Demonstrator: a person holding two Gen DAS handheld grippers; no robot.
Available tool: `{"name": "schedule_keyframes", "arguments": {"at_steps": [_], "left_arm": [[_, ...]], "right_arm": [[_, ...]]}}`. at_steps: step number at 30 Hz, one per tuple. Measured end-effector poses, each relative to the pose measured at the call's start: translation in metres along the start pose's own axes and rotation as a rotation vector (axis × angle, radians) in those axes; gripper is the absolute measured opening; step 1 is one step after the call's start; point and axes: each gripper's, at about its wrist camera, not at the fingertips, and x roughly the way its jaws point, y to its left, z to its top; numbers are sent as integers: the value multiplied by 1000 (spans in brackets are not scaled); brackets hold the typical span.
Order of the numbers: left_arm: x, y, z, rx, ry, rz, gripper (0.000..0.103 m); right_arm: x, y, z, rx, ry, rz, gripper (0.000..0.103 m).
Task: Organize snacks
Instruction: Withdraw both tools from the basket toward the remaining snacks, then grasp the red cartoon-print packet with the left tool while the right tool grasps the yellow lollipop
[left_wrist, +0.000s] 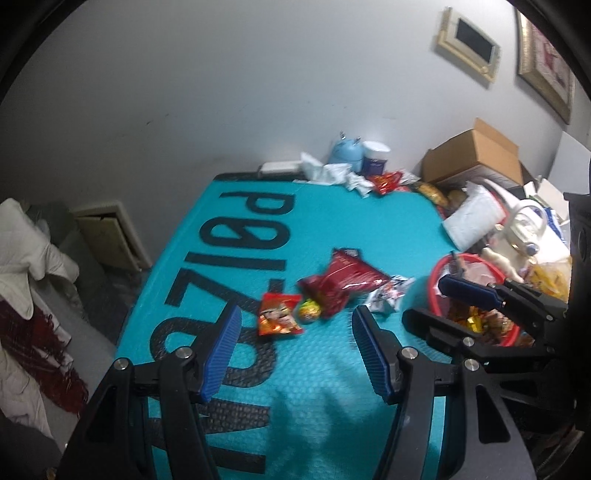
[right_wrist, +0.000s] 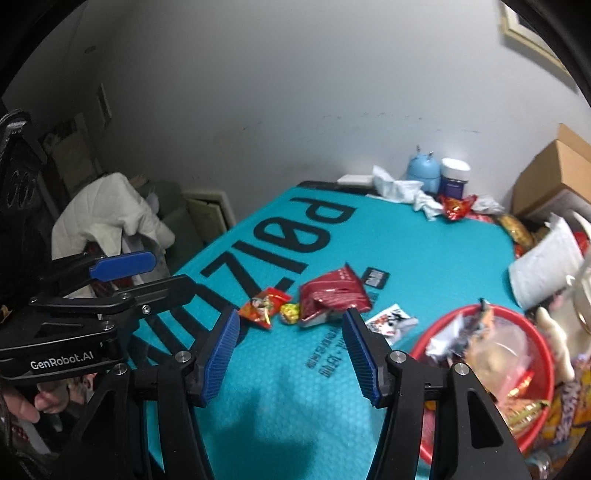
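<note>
A plain grey-white wall (left_wrist: 229, 103) rises behind the table (right_wrist: 424, 251), scuffed faintly low down. Two framed pictures hang on it up right: a pale frame (left_wrist: 469, 44) and a gilt frame (left_wrist: 546, 62). A teal mat with big black letters covers the tabletop. Past the table's left edge, a chair (right_wrist: 177, 218) piled with white bedding (right_wrist: 107, 210) stands by a beige wall panel (left_wrist: 110, 236). A cardboard box (left_wrist: 476, 155) sits at the far right corner. Light is dim and even.
</note>
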Motion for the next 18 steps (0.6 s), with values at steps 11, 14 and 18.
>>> {"name": "schedule_keyframes", "arguments": {"at_steps": [11,14,18], "left_arm": [[52,26,-4,-58,104,-40,61],[66,29,-5,-52,128,-38,61],[86,34,-7,-66,170,-62,61]], "right_arm": [[51,-8,2,12,97,-9,58],[64,-10,-1,12,124,-9,58],[78,-15,-2,22,148,-24,58]]}}
